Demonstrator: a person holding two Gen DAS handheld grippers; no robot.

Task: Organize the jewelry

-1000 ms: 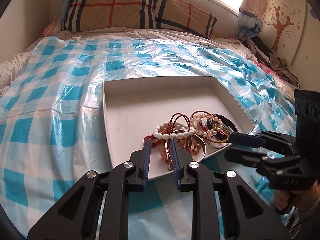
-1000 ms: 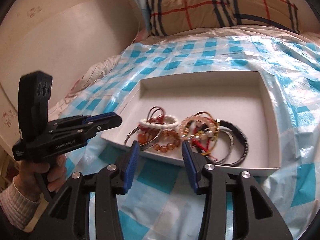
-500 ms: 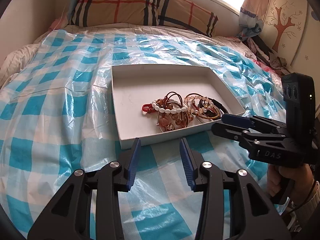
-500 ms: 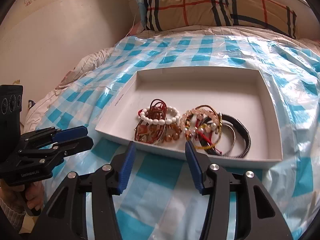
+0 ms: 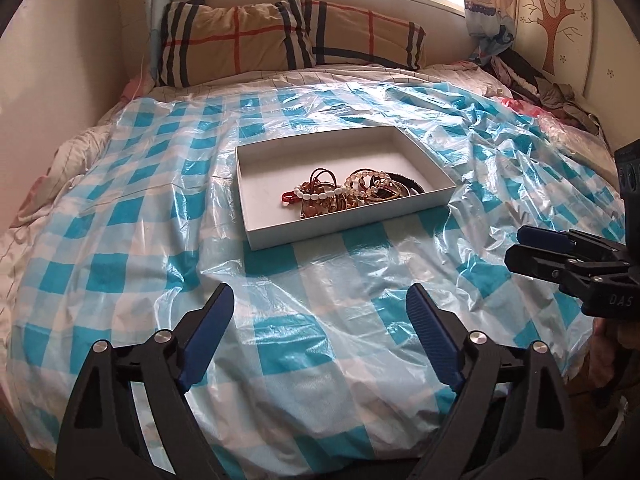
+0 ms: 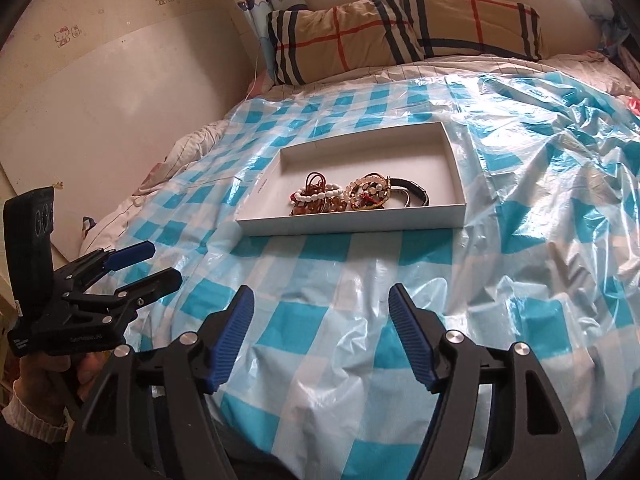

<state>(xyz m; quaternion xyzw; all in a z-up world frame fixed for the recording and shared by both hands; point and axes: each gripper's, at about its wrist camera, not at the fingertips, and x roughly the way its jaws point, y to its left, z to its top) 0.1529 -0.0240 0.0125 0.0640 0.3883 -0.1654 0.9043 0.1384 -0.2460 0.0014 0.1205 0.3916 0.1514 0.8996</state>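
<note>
A shallow white box [image 5: 348,228] [image 6: 352,226] lies on the blue-checked plastic sheet on the bed. Inside its near half sits a heap of bracelets [image 5: 348,194] [image 6: 356,198]: white pearl beads, amber beads, red cord, gold bangles and a black band. My left gripper [image 5: 320,300] hangs well back from the box, its jaws opening wide with nothing between them. My right gripper [image 6: 320,300] is likewise back from the box, jaws opening and holding nothing. Each gripper also shows at the edge of the other's view: the right gripper [image 5: 516,246] and the left gripper [image 6: 164,264].
The crinkled checked plastic sheet [image 5: 320,344] [image 6: 520,240] covers most of the bed. A plaid pillow [image 5: 288,36] [image 6: 404,28] lies at the headboard under the window. Clothes [image 5: 532,80] are piled at the far right. A wall [image 6: 100,100] runs along the bed's left side.
Both grippers have pulled back and up from the box, which now looks smaller and farther. Both sets of jaws have spread wider. The bracelets stay in the box.
</note>
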